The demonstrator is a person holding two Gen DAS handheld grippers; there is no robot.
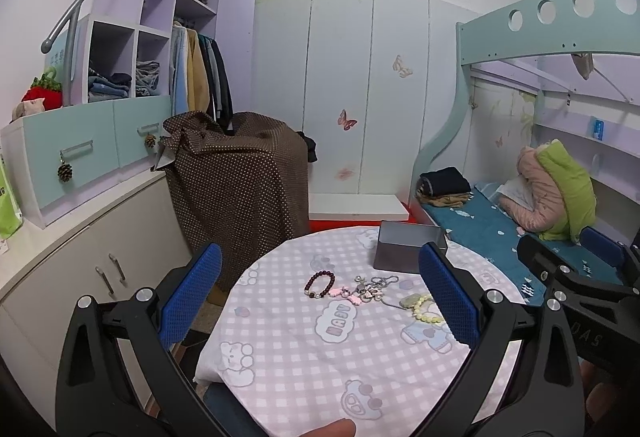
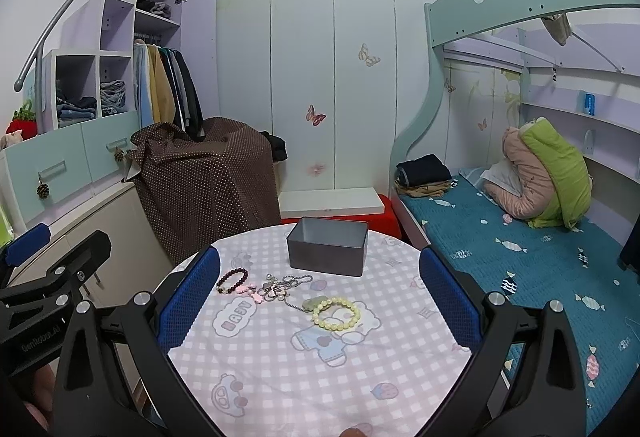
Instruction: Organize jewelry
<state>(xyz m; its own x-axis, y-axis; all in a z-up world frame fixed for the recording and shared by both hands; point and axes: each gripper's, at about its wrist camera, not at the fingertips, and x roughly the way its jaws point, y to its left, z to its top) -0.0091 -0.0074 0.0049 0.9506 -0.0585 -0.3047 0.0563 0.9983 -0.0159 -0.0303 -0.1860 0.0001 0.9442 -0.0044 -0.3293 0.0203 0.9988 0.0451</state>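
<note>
Jewelry: dark round-bead bracelet (image 2: 232, 280), pink charms (image 2: 249, 291), tangled metal chain (image 2: 286, 287), pale yellow bead bracelet (image 2: 337, 313); loose on table, near tin.
Tin (image 2: 327, 246): grey metal, rectangular, open-topped, nothing visible inside.
Table (image 2: 280, 369): round, pink checked cartoon cloth.
Left gripper (image 1: 320, 297): blue textured pads, spread wide, holding nothing.
Right gripper (image 2: 320, 297): same.

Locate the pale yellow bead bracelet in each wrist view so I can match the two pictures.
Left wrist view: the pale yellow bead bracelet lies right of centre, partly hidden behind the right blue finger pad.
Right wrist view: it lies near the middle in plain sight, on the bear print of the tablecloth.
Shared landmark: the open grey metal box, behind the jewelry in both.
</note>
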